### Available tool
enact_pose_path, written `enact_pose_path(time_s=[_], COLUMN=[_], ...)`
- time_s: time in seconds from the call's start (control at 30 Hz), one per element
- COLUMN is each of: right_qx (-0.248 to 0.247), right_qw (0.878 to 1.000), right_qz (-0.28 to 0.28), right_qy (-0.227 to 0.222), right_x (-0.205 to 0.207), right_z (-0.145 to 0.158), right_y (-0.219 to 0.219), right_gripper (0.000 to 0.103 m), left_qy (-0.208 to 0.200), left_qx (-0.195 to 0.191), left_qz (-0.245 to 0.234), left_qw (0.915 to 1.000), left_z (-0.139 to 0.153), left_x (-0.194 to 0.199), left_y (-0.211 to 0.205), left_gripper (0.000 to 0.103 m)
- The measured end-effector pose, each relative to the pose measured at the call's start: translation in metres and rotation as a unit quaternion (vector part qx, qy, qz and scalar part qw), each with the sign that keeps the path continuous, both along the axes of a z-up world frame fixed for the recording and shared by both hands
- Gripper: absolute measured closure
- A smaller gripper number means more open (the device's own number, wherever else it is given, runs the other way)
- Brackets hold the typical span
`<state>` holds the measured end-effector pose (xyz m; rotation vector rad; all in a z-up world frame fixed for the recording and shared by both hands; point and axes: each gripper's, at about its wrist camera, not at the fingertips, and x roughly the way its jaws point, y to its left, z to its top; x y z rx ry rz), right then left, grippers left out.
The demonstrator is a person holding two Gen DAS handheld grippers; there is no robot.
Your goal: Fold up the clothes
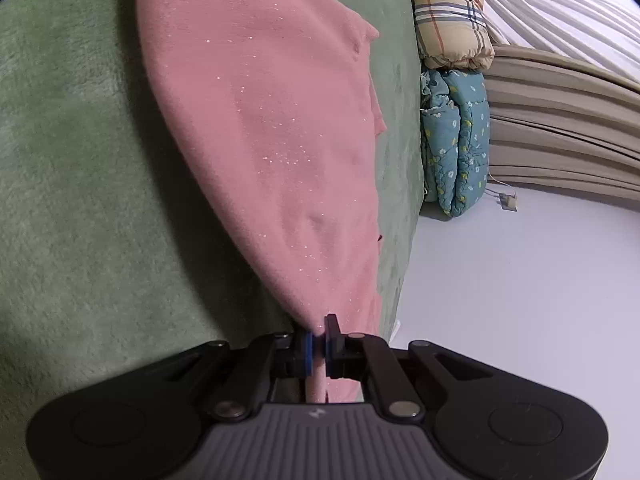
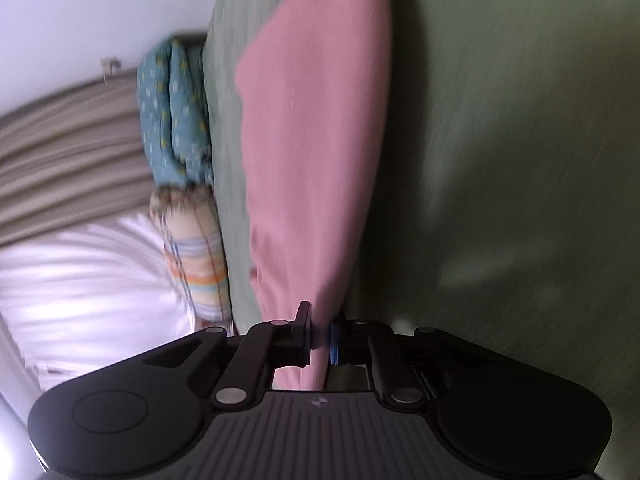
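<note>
While pinched, pink garment (image 1: 260, 140) taut

You'll find no readable words or numbers in either view; the only mark is a small pale emblem, no letters, on the ribbed grey body of the left gripper (image 1: 317, 346) and right gripper (image 2: 320, 340).

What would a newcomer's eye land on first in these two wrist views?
The pink garment, stretched across the green blanket, dominates both views. Each edge is pinched: the left tongs and the right tongs are both shut on its cloth. Beside the bed, folded teal and plaid quilts stand stacked.
</note>
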<state>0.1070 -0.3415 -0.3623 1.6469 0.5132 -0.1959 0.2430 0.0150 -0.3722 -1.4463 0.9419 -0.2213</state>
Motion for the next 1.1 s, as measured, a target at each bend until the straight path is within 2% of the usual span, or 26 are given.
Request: enact_pose_path(time_s=[0.1, 0.23, 0.3, 0.43, 0.47, 0.53, 0.6, 0.7, 0.8, 0.87, 0.97, 1.07, 1.1], right_qx=[-0.024, -0.029, -0.044, -0.098, -0.091, -0.058, -0.015, 0.001, 0.04, 0.077, 0.078, 0.084, 0.085], right_qw=[0.999, 0.996, 0.995, 0.993, 0.994, 0.996, 0.998, 1.0, 0.999, 0.995, 0.992, 0.99, 0.988], right_qz=[-0.039, -0.087, -0.094, -0.06, -0.061, -0.07, -0.062, -0.018, 0.025, 0.061, 0.1, 0.117, 0.127], right_qy=[0.002, 0.006, 0.008, 0.016, 0.016, 0.02, 0.009, -0.001, -0.009, -0.013, -0.006, -0.004, 0.003], right_x=[-0.013, -0.027, -0.029, -0.018, -0.018, -0.02, -0.018, -0.006, 0.012, 0.026, 0.043, 0.047, 0.048], right_z=[0.001, -0.002, 0.001, 0.013, 0.013, 0.008, 0.001, 0.001, -0.002, -0.006, -0.003, 0.0, 0.001], right_y=[-0.03, -0.066, -0.08, -0.089, -0.088, -0.083, -0.073, -0.053, -0.028, -0.007, 0.024, 0.039, 0.047], right_gripper=[0.094, 0.094, 0.096, 0.097, 0.096, 0.082, 0.079, 0.066, 0.06, 0.06, 0.061, 0.073, 0.081], left_qy=[0.0, 0.0, 0.001, 0.003, 0.004, 0.004, 0.006, 0.008, 0.009, 0.013, 0.014, 0.014, 0.015], left_qx=[0.001, 0.005, 0.007, 0.011, 0.011, 0.006, -0.002, -0.007, -0.012, -0.023, -0.028, -0.032, -0.034], left_qz=[0.001, 0.001, 0.0, 0.0, 0.001, 0.004, 0.008, 0.009, 0.008, 0.012, 0.011, 0.011, 0.011], left_qw=[1.0, 1.0, 1.0, 0.9999, 0.9999, 1.0, 0.9999, 0.9999, 0.9999, 0.9996, 0.9995, 0.9993, 0.9993], left_z=[0.0, 0.0, 0.0, -0.001, -0.001, -0.002, -0.004, -0.005, -0.006, -0.008, -0.01, -0.013, -0.013], left_x=[-0.003, -0.003, -0.005, -0.008, -0.008, -0.009, -0.01, -0.011, -0.011, -0.012, -0.013, -0.013, -0.013], left_y=[0.003, 0.005, 0.005, 0.007, 0.007, 0.007, 0.007, 0.008, 0.01, 0.011, 0.013, 0.013, 0.013], left_gripper=[0.098, 0.098, 0.098, 0.099, 0.098, 0.098, 0.098, 0.099, 0.099, 0.099, 0.099, 0.099, 0.099])
